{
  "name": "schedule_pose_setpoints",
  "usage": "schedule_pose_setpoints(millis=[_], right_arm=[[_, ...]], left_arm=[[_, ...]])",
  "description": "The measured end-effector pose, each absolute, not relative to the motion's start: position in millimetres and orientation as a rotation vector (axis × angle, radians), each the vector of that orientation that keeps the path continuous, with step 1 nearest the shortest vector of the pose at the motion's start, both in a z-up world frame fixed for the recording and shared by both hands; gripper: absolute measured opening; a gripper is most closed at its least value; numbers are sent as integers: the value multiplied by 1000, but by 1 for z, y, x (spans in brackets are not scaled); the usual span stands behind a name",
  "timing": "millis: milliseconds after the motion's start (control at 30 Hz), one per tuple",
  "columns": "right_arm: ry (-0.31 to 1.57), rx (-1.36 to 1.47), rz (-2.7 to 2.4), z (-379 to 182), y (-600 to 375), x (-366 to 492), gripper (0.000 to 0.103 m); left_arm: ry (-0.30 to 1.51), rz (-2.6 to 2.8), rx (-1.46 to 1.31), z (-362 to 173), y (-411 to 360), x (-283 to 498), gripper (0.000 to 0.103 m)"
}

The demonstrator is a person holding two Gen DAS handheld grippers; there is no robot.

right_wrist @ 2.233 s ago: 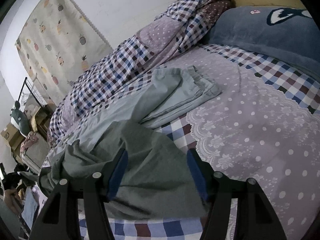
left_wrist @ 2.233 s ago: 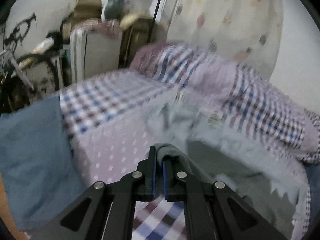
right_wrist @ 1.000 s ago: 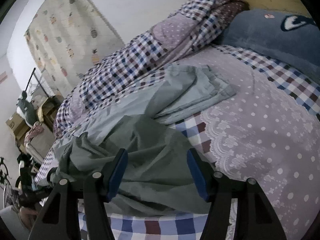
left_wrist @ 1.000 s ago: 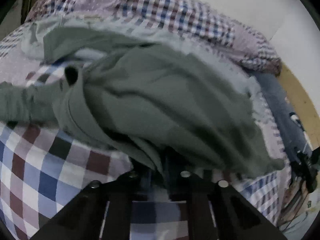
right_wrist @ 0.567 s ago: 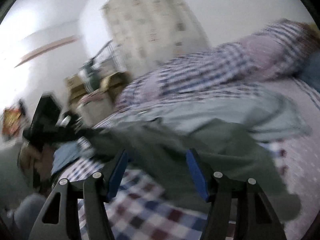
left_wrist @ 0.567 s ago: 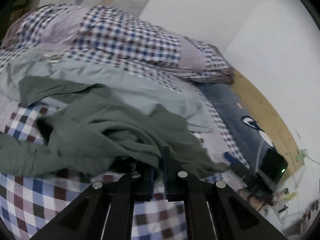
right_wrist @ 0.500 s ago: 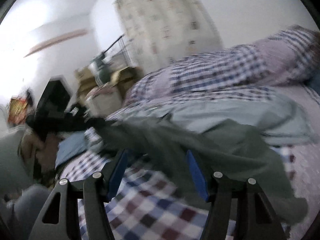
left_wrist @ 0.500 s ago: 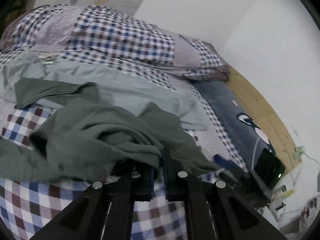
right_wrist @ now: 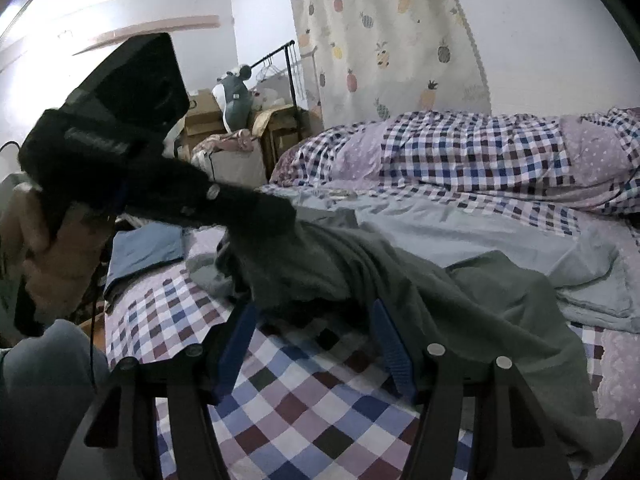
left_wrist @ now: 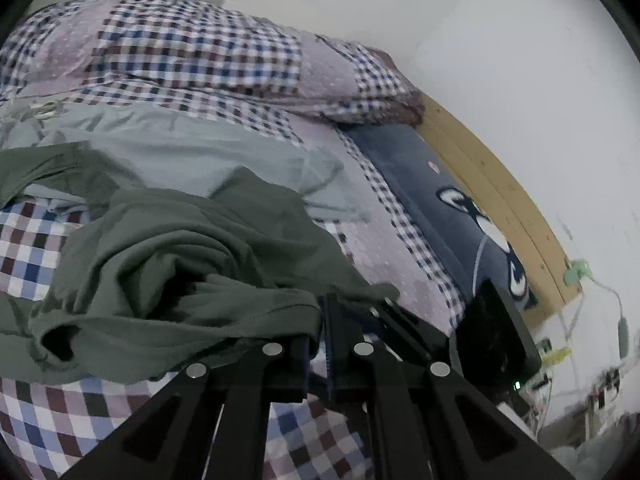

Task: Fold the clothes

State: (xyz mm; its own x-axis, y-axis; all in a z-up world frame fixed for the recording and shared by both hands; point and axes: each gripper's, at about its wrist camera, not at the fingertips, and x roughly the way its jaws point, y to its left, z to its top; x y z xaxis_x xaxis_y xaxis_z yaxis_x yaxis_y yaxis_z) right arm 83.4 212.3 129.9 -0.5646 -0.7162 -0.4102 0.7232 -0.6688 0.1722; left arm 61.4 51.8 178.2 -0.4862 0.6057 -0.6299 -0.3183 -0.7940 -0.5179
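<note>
Left wrist: my left gripper (left_wrist: 318, 330) pinches the green garment's (left_wrist: 192, 248) hem; bunched on the checked bedsheet (left_wrist: 24, 240), it could slip out. Right wrist: my right gripper (right_wrist: 314, 350) is spread, empty, and may snag loose folds.

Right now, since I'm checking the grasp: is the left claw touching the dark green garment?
Touching. The left wrist view shows the left claw shut on the dark green garment, its hem pinched between the fingers.
</note>
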Motion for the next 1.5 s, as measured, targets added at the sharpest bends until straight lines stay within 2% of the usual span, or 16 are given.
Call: schedule_pose_setpoints(millis=[133,233,300,333,367,433,500,533,600,867,967,1067,1133,1500], right_arm=[[29,590,-2204,128,207,83,65],[48,614,-2167,124,200,83,53],[67,633,-2164,121,195,83,21],[73,641,-2175,119,195,83,16],[67,649,-2193,118,197,81,10],[40,666,-2230,117,204,75,8],[-13,688,-2281,115,217,65,7],[-40,698,-2305,114,224,61,7],[-102,728,-2355,109,239,51,7],[-300,916,-2544,84,292,14,6],[-347,985,-2590,73,306,7,6],[-359,1028,-2619,65,312,2,6],[-360,1045,-2627,62,313,1,6],[-365,1069,-2635,53,315,-2,6]], left_arm=[[-386,2243,-1179,174,66,73,4],[-392,2260,-1178,172,59,79,6],[-397,2271,-1176,170,53,83,8],[-399,2277,-1175,169,51,85,11],[-401,2282,-1175,168,48,87,16],[-405,2294,-1173,167,43,91,45],[-434,2324,-1138,170,30,98,62],[-463,2358,-1092,175,16,103,69],[-481,2418,-1039,179,-4,111,76],[-362,2593,-1144,146,-40,117,78],[-148,2634,-1172,130,-26,119,78],[170,2665,-1190,113,-6,120,78],[279,2677,-1180,106,4,120,78],[596,2668,-1002,94,42,109,76]])
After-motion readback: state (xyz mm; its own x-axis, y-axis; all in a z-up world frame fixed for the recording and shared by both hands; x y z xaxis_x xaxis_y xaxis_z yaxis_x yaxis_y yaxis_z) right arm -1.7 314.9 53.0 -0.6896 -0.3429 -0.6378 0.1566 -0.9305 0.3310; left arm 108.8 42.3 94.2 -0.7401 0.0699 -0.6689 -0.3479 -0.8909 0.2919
